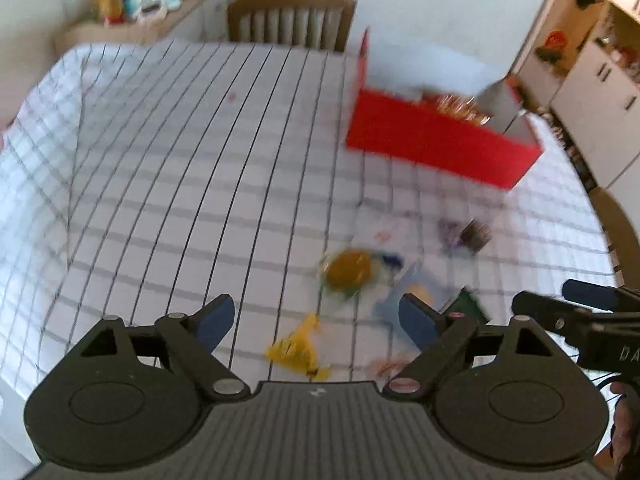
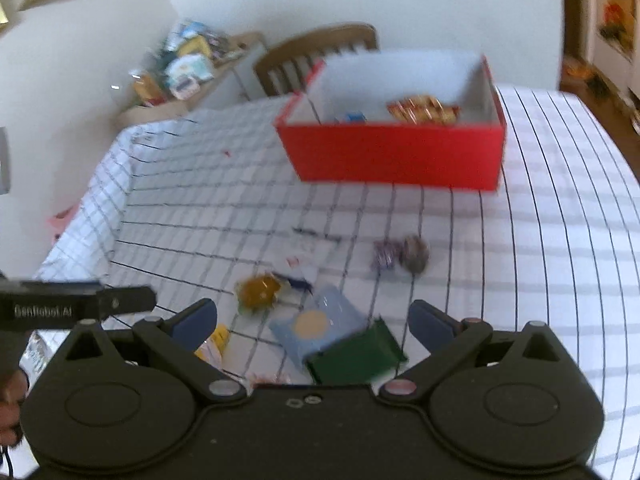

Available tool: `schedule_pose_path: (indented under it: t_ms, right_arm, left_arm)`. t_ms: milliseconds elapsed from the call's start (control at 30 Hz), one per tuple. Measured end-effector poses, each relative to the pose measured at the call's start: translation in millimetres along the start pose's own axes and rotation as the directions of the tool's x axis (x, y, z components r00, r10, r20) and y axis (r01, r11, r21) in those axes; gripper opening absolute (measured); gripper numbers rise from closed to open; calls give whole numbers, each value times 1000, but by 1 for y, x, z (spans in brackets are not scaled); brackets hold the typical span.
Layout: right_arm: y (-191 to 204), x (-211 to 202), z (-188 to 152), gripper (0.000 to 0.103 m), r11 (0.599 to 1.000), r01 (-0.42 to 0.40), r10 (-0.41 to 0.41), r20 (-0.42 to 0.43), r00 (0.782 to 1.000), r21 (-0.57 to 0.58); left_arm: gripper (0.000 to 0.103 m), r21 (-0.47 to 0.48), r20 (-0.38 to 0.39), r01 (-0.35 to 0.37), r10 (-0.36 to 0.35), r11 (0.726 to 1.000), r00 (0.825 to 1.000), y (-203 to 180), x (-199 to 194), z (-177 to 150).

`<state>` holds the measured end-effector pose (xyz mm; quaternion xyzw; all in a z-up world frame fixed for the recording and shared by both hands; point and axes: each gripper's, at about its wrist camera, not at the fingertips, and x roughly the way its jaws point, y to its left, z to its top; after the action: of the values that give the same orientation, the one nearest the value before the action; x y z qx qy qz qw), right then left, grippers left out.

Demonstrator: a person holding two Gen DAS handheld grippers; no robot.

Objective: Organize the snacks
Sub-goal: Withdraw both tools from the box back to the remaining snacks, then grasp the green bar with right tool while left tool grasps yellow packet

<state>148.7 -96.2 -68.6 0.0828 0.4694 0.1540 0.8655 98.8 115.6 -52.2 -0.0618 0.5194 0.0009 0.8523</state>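
Observation:
A red box (image 1: 432, 144) (image 2: 392, 152) stands at the far side of the checked tablecloth, with orange-wrapped snacks (image 2: 424, 110) and a small blue item inside. Loose snacks lie nearer: a round amber one (image 1: 347, 270) (image 2: 258, 290), a yellow packet (image 1: 298, 346) (image 2: 218, 342), a light blue packet (image 2: 320, 330), a dark green packet (image 2: 356, 354) (image 1: 468, 304) and a purple-and-brown wrapped one (image 1: 466, 234) (image 2: 400, 256). My left gripper (image 1: 316, 322) hangs open above the yellow packet, nothing between its fingers. My right gripper (image 2: 312, 326) is open over the blue and green packets, touching neither.
A wooden chair (image 1: 292, 16) (image 2: 320, 58) stands behind the table. A side shelf (image 1: 132, 4) (image 2: 188, 72) by the wall carries packages and a bottle. Kitchen cupboards (image 1: 592, 76) lie to the right. A second chair (image 1: 620, 232) sits at the table's right edge.

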Motion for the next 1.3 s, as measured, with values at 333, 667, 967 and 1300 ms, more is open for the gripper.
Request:
schedule_pose_path:
  t_ms: [333, 667, 967, 1300]
  right_arm:
    - [-24, 74, -25, 92, 977, 179, -158, -164, 974, 120]
    - [-32, 106, -31, 89, 946, 279, -239, -226, 944, 165]
    - [-8, 117, -38, 89, 940, 341, -325, -223, 919, 35]
    - [-8, 92, -62, 59, 947, 318, -322, -148, 935, -47]
  left_arm:
    - [90, -20, -99, -78, 76, 997, 992, 11, 54, -26]
    - [90, -40, -144, -74, 68, 996, 987, 17, 77, -34]
    - [89, -50, -163, -65, 56, 997, 985, 22, 91, -34]
    - [62, -40, -170, -19, 12, 999, 985, 18, 98, -31]
